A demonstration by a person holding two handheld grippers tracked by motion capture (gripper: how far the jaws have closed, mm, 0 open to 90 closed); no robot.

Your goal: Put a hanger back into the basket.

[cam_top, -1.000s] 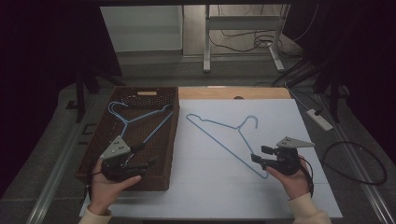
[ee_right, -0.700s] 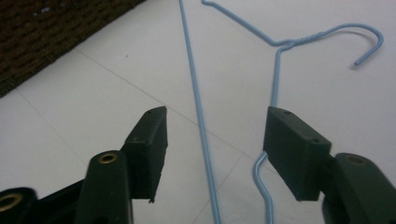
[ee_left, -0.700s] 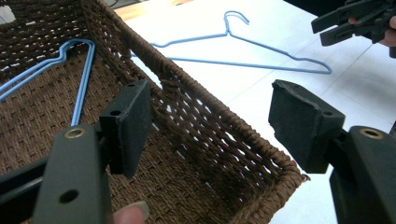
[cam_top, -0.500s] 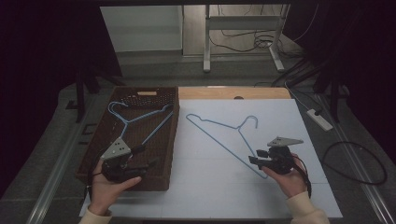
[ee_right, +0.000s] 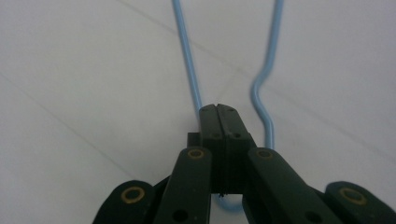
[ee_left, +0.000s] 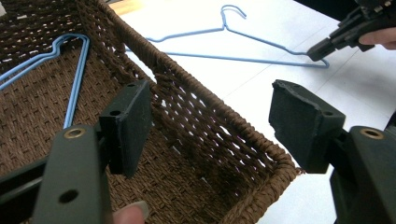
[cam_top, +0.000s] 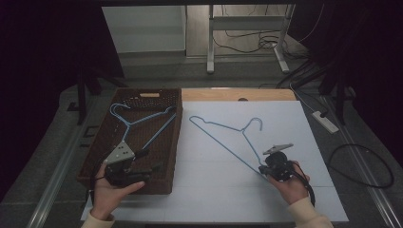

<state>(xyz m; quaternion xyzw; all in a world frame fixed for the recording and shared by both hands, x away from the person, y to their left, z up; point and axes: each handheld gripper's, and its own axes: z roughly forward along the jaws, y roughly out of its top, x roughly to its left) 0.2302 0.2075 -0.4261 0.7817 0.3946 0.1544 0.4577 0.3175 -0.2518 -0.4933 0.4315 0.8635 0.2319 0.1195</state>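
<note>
Pinching blue hanger (ee_right: 189,70) corner between just-closed right tongs (ee_right: 218,108).

free: white table (cam_top: 294,123) right of hanger (cam_top: 223,130) | obstacle: basket wall (cam_top: 177,137) — left

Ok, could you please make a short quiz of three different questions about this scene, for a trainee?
1. True or false: the right gripper has its jaws shut on the blue wire hanger on the white board.
2. Where does the other blue hanger lie? A) inside the brown woven basket B) on the floor C) on the white board
3. In one word, how do the jaws of the left gripper stand?

Key
1. True: the jaws have just been closing, and the wire is clamped at the hanger's near corner.
2. A
3. Open, astride the basket's wall without pressing on it.
</note>
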